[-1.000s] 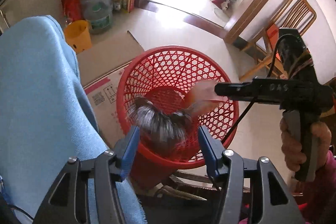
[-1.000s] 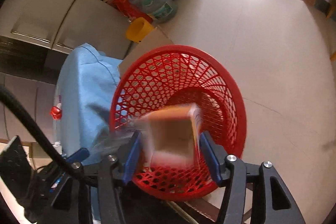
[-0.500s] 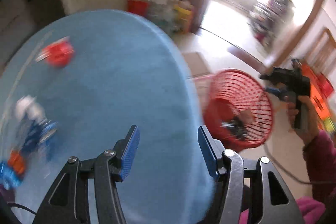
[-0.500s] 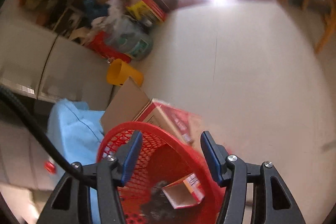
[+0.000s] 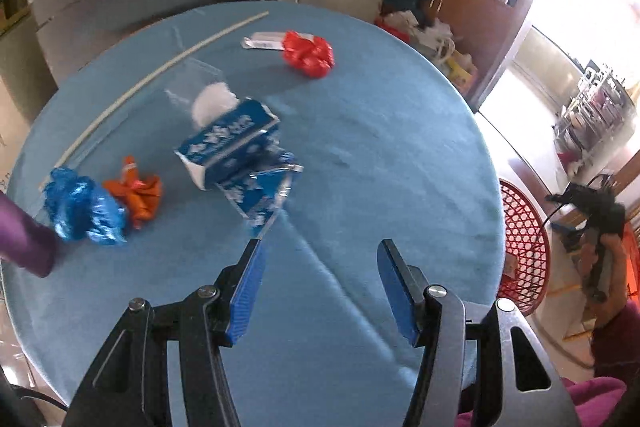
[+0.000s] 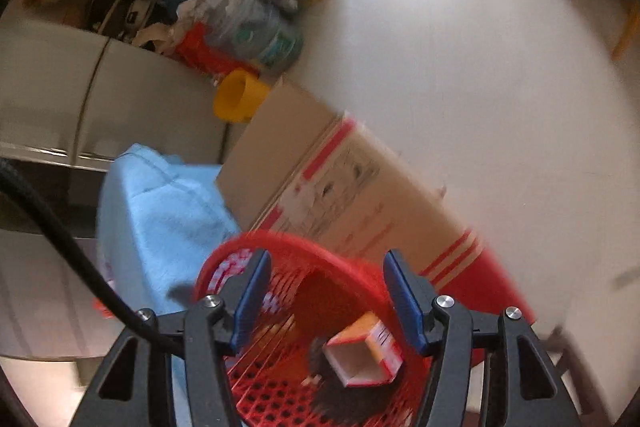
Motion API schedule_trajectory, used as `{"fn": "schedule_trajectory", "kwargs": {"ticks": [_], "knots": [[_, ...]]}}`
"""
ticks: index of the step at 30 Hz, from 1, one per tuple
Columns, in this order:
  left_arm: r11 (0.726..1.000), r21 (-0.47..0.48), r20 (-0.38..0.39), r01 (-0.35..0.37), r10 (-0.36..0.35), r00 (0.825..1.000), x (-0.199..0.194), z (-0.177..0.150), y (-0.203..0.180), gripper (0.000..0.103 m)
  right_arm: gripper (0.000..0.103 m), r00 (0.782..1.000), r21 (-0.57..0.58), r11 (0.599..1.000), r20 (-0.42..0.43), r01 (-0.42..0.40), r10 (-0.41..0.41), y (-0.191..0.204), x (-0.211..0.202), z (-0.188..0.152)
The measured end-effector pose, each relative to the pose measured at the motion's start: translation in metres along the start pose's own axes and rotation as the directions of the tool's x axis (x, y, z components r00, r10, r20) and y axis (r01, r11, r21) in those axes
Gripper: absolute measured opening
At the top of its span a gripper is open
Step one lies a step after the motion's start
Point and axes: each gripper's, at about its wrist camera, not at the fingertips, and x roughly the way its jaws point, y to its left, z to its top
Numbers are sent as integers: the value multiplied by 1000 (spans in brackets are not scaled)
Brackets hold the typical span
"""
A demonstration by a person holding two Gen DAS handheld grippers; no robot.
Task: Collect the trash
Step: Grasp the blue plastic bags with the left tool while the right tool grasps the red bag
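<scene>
A round table under a blue cloth (image 5: 360,147) fills the left wrist view, with grey cabinets behind it and a bright doorway off to the side. The nearest trash is the pair of blue-and-white cartons (image 5: 240,163) lying on the cloth just ahead of your left gripper (image 5: 320,283), whose fingers stand wide apart and hold nothing. Beyond the cartons lie a white tuft (image 5: 212,101), a clear wrapper (image 5: 192,77) and a red crumpled wrapper (image 5: 308,54); to the cartons' other side sit an orange wrapper (image 5: 136,193) touching a blue foil wrapper (image 5: 82,211). The red basket (image 6: 280,379) stands on the floor past the table edge, already holding an orange box (image 6: 366,355) and something dark. Your right gripper (image 6: 324,291) hangs over that basket, fingers spread and empty. For the next pick, I would square your left fingers across the nearer carton's narrow side, lower until both pads straddle it, then close firmly; the carton looks crushed and light, so it may slide on the cloth if one pad touches first.
</scene>
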Motion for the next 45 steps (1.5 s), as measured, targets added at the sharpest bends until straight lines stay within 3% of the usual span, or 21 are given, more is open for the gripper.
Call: {"fn": "schedule_trajectory", "kwargs": {"ticks": [2,4,7,10,12,16,21,24,28,33,38,42,45], "knots": [[1000,-7,8,-6,6,1000,0,-4,9,60,63,993,-81,997,117,16,-6,31,-24,11],[1000,-20,6,-11,11,1000,2,-8,18,60,63,984,-180,983,171,-20,52,74,-40,18],[999,-46,-8,-18,17,1000,9,-12,28,60,63,976,-352,932,155,-89,152,147,-43,13],[996,-73,-5,-43,42,999,7,-15,40,60,63,967,-508,838,38,-198,252,228,-28,-11],[994,-86,11,-65,66,998,0,-18,48,60,63,948,-574,761,-100,-304,303,285,-3,-37],[976,-146,63,-160,171,983,-26,-20,82,60,63,932,-672,648,-214,-359,294,362,35,-90],[915,-282,89,-288,324,942,-61,-28,145,69,63,912,-695,590,-323,-411,254,426,88,-141],[880,-391,75,-271,324,943,-69,-33,178,69,63,921,-729,563,-309,-390,238,455,108,-159],[844,-498,98,-197,281,955,-72,-32,199,69,63,941,-772,538,-270,-338,205,477,128,-167],[841,-515,138,-167,274,952,-62,-8,200,70,63,962,-806,527,-236,-271,135,491,154,-169],[829,-520,100,-208,301,949,-25,17,210,71,63,974,-824,520,-215,-222,75,485,173,-175],[815,-537,36,-216,278,960,-1,18,220,71,49,986,-882,440,-150,-167,73,481,171,-188],[819,-525,-4,-231,269,963,14,14,221,71,46,985,-885,433,-153,-173,80,473,167,-191]]}}
